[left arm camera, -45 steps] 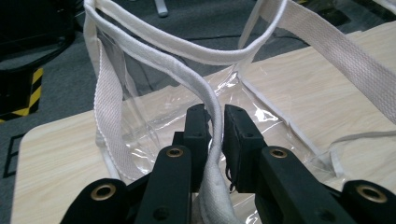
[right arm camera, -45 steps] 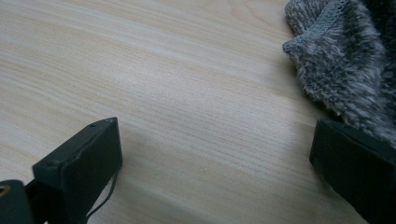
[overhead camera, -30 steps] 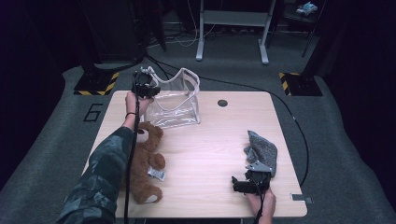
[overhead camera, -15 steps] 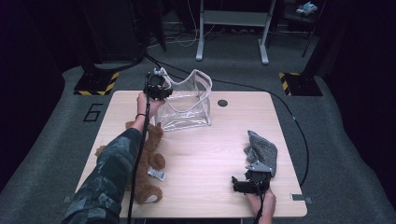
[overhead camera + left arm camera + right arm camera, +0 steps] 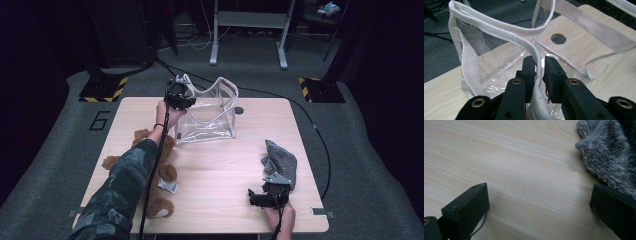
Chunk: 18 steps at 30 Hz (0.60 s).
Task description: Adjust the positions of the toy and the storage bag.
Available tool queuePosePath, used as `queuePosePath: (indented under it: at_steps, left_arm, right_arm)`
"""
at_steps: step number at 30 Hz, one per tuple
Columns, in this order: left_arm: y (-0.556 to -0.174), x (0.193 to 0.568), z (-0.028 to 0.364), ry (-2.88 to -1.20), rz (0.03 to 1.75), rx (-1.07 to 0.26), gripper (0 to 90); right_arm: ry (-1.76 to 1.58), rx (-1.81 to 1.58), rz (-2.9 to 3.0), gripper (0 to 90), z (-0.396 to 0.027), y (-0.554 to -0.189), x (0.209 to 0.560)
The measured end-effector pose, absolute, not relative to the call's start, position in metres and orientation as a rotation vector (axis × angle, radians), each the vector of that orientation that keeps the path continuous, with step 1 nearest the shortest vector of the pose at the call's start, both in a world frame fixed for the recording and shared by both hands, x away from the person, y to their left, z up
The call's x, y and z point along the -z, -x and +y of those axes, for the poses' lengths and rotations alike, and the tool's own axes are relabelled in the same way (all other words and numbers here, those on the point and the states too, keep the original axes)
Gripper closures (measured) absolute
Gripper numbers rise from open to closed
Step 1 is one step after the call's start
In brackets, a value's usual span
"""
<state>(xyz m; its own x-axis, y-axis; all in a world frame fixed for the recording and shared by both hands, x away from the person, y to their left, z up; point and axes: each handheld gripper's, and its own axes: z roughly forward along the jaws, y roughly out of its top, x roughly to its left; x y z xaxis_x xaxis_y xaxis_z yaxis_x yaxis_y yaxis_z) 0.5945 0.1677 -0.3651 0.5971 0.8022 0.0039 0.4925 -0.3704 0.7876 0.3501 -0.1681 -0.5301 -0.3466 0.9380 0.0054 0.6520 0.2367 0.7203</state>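
The left gripper (image 5: pixel 538 72) has its jaws clamped on the white rim of the clear bag (image 5: pixel 207 117), at the far left of the worktop (image 5: pixel 220 165). Risk: the thin rim slips free, and the bag collapses. The right gripper (image 5: pixel 539 207) rests with jaws open beside the grey cloth (image 5: pixel 611 150).

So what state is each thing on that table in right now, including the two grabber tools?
Clear bag: upright, mouth open, its white rim pinched.
Left gripper: shut on the bag's rim.
Right gripper: jaws wide open, low over the table, nothing between them.
Grey knitted cloth: crumpled, lying loose beside the right gripper.
Teddy bear: lying flat, partly under the person's left sleeve.
Table: bare wood in the middle.
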Motion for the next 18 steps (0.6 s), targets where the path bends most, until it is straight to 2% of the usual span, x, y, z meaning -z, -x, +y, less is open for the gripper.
queuePosePath:
  at_steps: [18]
  left_arm:
    - [-0.580, 0.366, 0.149, -2.038, 0.949, -0.429, 76.9]
  right_arm:
    - [-1.456, -0.889, 2.074, 1.4, -0.168, -0.351, 0.531]
